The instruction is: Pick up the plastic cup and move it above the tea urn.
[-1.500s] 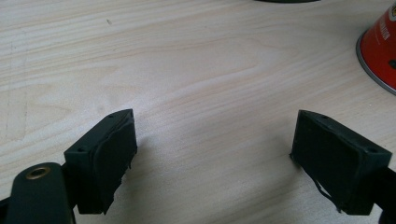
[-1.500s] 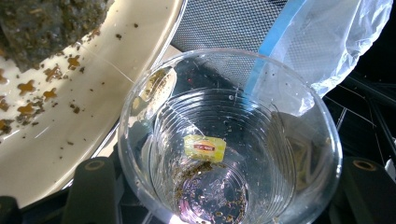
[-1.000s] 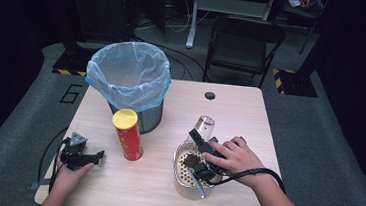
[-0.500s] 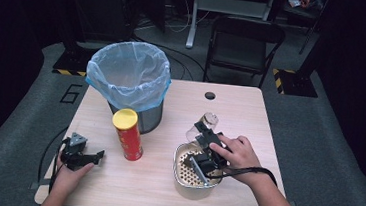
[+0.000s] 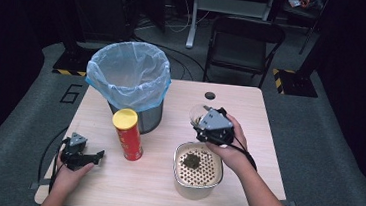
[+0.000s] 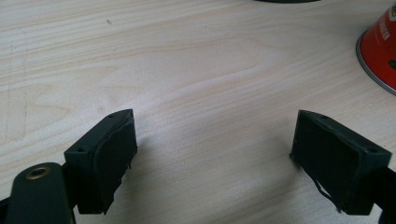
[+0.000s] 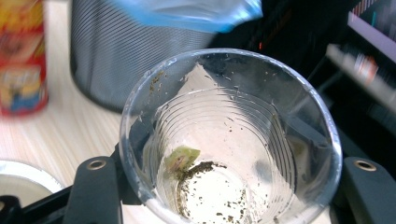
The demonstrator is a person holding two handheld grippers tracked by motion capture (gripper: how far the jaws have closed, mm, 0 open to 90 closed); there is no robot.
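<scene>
The right tool [image 5: 204,121] is held above the table [image 5: 250,119], gripping a clear plastic cup [image 5: 197,114] whose mouth faces toward the trash can; just below and nearer the person sits a metal strainer bowl [image 5: 197,172] with a dark clump on its perforated insert; to this tool's left stands a mesh trash can [image 5: 130,86] lined with a blue bag, a red chip canister [image 5: 128,134] with a yellow lid just in front of it; the left tool [image 5: 91,156] rests on the table left of the canister, jaws apart, pointing toward it; a dark round hole [image 5: 210,95] marks the table beyond the right tool.
</scene>
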